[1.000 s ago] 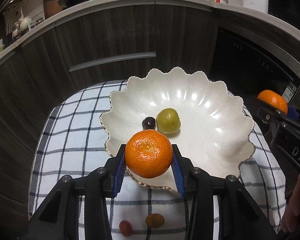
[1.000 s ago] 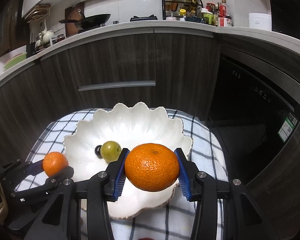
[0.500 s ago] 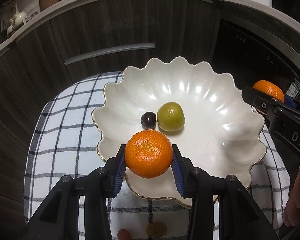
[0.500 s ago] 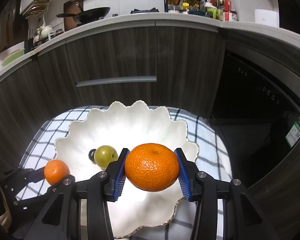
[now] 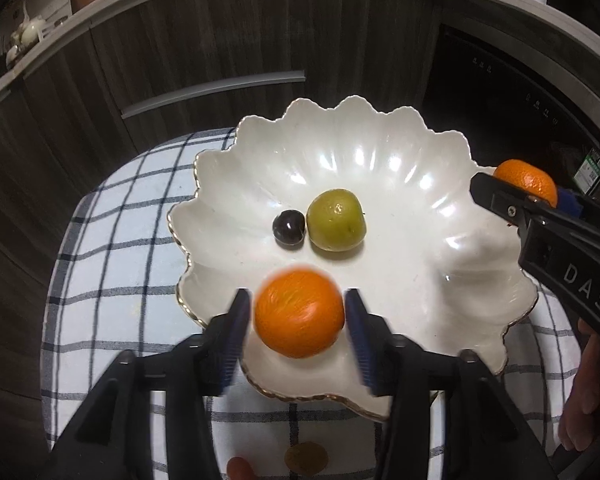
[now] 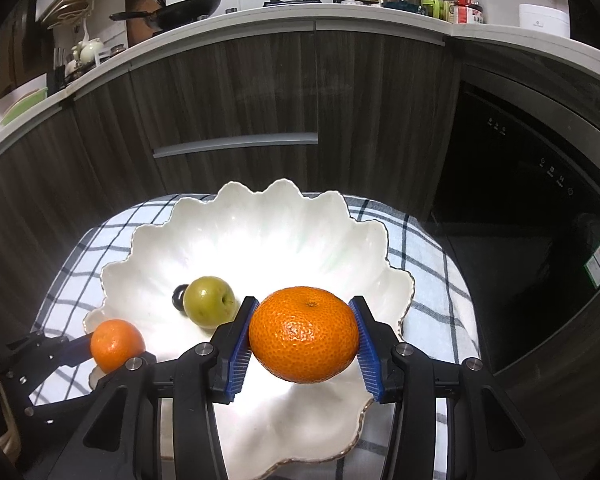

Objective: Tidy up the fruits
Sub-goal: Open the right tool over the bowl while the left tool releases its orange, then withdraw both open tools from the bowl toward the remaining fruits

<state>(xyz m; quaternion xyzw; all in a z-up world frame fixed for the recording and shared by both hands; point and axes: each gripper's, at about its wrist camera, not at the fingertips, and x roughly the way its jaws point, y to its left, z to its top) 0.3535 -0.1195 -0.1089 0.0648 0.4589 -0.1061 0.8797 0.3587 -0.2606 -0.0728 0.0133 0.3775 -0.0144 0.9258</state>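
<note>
Blue ribbed pads of the left gripper (image 5: 298, 314) now apart, with a clear gap on each side of the small mandarin (image 5: 299, 312); half a second ago pressed tight against it. Blurred in the left wrist view, so probably just let go and dropping, though hard to say whether touching the dish already. Sits over the near edge of the white scalloped bowl (image 5: 404, 148), inside the gold rim, a bit nearer than the green fruit (image 5: 336, 219) and the dark cherry (image 5: 288, 227) lying side by side at the bowl's centre. Means one fruit more delivered to the bowl, or nearly so; could roll toward the centre on the sloped glossy wall.

Right gripper (image 6: 303, 340) clamped on the larger mandarin (image 6: 303, 334), both blue pads against the peel, held above the near right part of the bowl, same as before. Likely the next one to be released there.

Outside the bowl, on the checked cloth (image 5: 112, 240) on the near side: a brownish small fruit (image 5: 306, 458) and a reddish one (image 5: 238, 469), partly hidden behind the left gripper. Not yet collected, so task judged about half done.
</note>
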